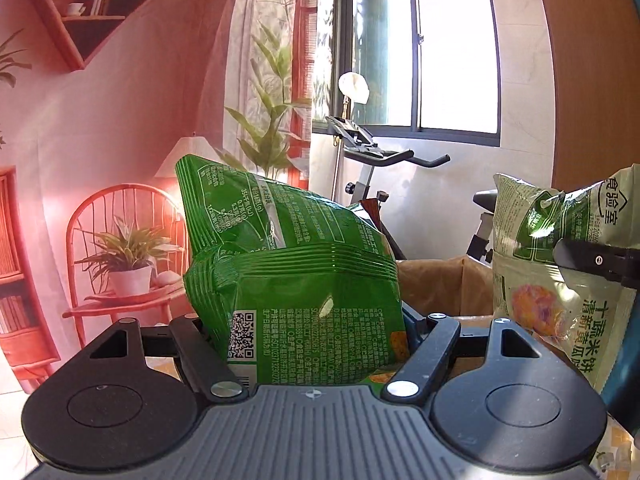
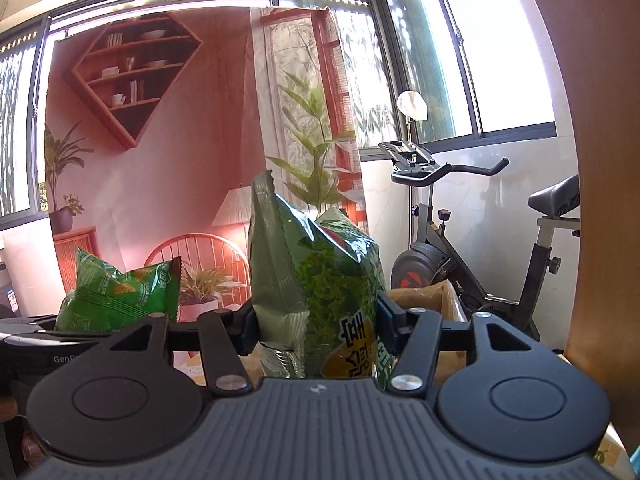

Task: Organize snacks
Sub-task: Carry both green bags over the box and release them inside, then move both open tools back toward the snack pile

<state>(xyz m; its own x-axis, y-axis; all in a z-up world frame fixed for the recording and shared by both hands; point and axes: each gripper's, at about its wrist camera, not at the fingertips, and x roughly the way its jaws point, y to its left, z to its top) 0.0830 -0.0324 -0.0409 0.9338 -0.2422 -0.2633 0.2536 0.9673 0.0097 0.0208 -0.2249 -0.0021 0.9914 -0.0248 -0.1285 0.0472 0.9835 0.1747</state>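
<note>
A home sunroom; exercise bike point(image 2: 460, 240) by sliding windows point(image 2: 460, 64); printed living-room backdrop point(image 2: 180, 140).

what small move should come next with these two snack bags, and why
Probably carry both bags forward over the open cardboard box and lower them in. The left hand-held gripper is closed on a bright green bag, the right hand-held gripper on a pale green bag; both hang lifted, with the box just behind.

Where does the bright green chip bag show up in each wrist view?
Left wrist: the green chip bag fills the centre, clamped in the left gripper.
Right wrist: the same bag sits at lower left.
Shared landmark: the exercise bike by the window.
</note>
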